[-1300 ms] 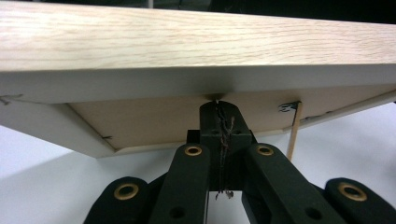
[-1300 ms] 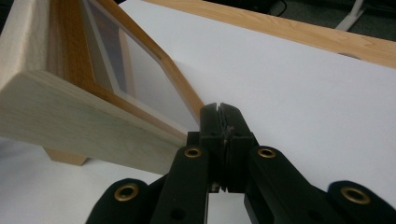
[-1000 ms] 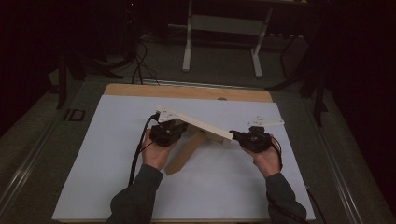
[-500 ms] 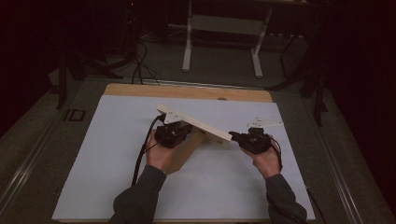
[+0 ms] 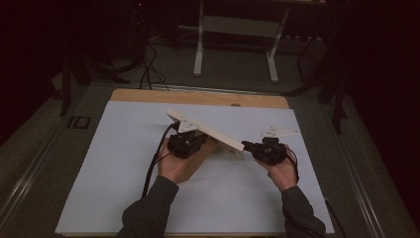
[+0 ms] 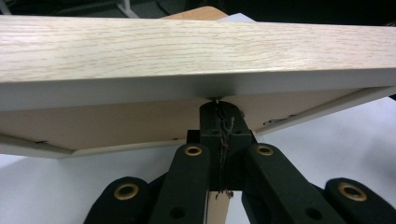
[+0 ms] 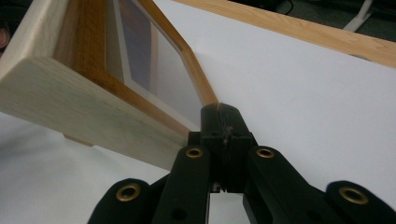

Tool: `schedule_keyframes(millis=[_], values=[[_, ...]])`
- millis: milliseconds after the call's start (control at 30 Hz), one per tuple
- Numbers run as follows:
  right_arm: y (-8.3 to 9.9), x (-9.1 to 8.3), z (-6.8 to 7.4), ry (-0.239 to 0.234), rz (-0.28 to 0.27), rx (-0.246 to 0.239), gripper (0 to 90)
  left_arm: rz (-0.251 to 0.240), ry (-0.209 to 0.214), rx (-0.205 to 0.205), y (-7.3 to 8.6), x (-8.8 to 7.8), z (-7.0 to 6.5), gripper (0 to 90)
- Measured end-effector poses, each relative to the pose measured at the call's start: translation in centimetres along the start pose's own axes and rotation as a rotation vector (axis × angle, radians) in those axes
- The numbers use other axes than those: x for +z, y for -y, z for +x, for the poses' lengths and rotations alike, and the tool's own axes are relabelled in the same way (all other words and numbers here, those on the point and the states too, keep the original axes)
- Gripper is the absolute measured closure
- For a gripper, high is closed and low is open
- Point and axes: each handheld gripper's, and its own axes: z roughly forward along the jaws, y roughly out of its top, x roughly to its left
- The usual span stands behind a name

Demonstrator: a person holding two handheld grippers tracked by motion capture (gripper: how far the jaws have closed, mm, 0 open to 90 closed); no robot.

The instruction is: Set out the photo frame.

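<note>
A light-wood picture frame [image 5: 208, 130] is tilted up off the white board [image 5: 114, 163], with its brown back towards the person. My left gripper [image 5: 199, 139] sits behind it. In the left gripper view its jaws are shut, and my left gripper [image 6: 218, 103] touches the backing just under the frame [image 6: 187, 46] rim. My right gripper [image 5: 245, 145] is at the frame's right end. In the right gripper view my right gripper [image 7: 220, 109] is shut with its tip against the glass-side edge of the frame [image 7: 84, 107]. Whether either gripper pinches part of the frame cannot be told.
The white board lies on a wooden tabletop [image 5: 198, 97] whose far edge shows. Beyond it stand a white table base [image 5: 200, 44] and floor cables [image 5: 146, 69] in the dark. A metal rail [image 5: 29, 168] runs along the left side.
The left hand and its gripper have crept slightly to the right behind the frame. The right hand and the frame's tilt look the same.
</note>
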Motion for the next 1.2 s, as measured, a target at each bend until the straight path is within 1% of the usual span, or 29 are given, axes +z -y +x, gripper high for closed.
schedule_keyframes(millis=[100,400,700,900,1033,1200], values=[[0.01,-0.03,0.11,-0.002,0.004,-0.005,89.7,-0.001,-0.009,0.004,0.01,0.03,-0.12,89.9],[0.02,-0.07,0.32,-0.003,0.008,-0.013,89.8,-0.005,-0.002,0.008,-0.04,-0.03,-0.32,90.0],[0.03,-0.12,0.55,-0.008,0.012,-0.024,89.8,-0.002,-0.013,0.012,-0.08,-0.01,-0.45,89.9],[0.03,-0.15,0.61,-0.01,0.013,-0.029,89.8,-0.002,0.001,0.017,-0.12,0.02,-0.7,89.9],[0.02,-0.2,0.72,-0.013,0.013,-0.034,89.8,0.0,0.0,0.013,-0.19,0.08,-0.71,89.9],[0.04,-0.26,0.85,-0.014,0.016,-0.042,89.8,0.0,-0.005,0.019,-0.18,0.08,-0.77,89.9]])
